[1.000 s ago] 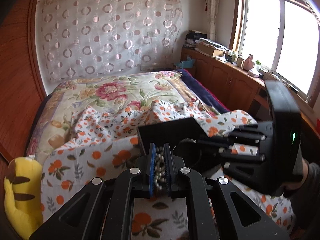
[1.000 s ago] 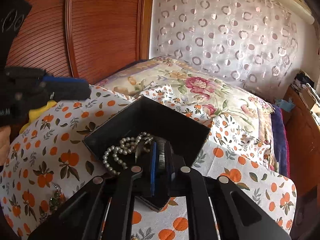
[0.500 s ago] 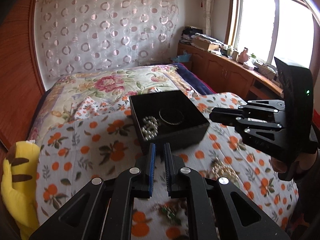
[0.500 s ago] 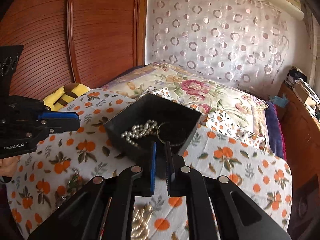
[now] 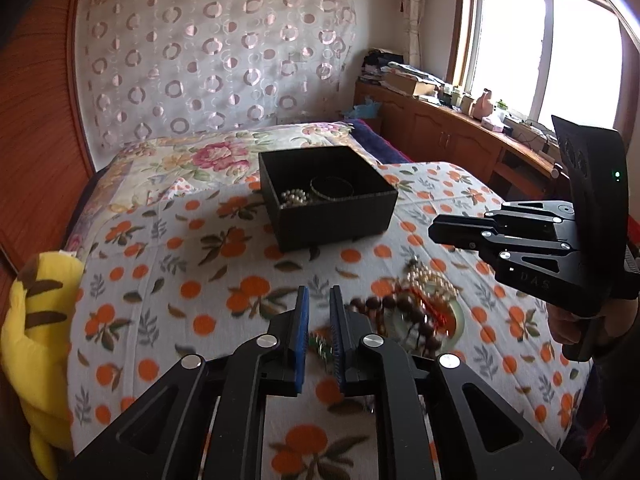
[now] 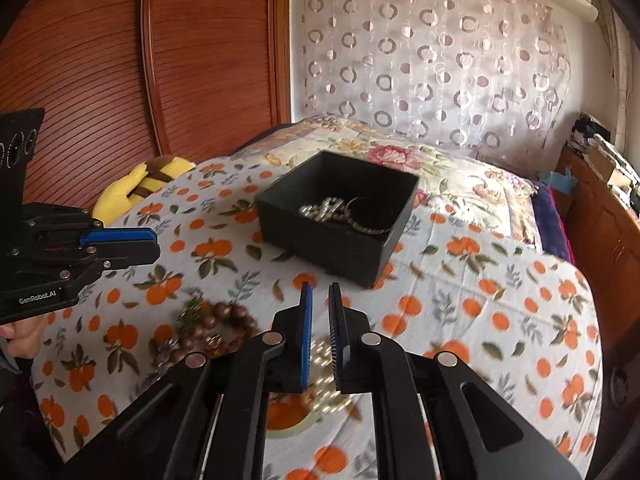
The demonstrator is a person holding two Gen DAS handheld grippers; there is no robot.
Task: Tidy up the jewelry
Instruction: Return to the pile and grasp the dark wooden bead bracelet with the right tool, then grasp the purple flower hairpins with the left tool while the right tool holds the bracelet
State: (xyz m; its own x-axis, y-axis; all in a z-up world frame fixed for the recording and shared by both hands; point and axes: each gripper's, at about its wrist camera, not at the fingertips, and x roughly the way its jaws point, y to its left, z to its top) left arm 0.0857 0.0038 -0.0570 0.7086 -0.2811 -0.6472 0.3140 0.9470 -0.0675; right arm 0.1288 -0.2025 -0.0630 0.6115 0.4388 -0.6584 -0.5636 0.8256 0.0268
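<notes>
Left wrist view alone shows the window (image 5: 548, 40); its empty left claw (image 5: 319, 300) is opening above bed (image 5: 180, 264) jewelry; right claw (image 6: 321, 296) stands nearly closed, empty.

A bed (image 5: 168, 272) under an orange-print quilt (image 5: 224, 280) fills the room, with a floral cover (image 5: 208, 156) farther back. A sheer curtain with ring patterns (image 5: 216, 60) hangs on the far wall. Reddish wood panelling (image 6: 120, 60) runs along one side. A bright window (image 5: 540, 48) lights low, cluttered wooden cabinets (image 5: 440, 136).

black box (image 6: 340, 236), pearls (image 6: 320, 210), orange-print bedspread (image 6: 480, 300)
</notes>
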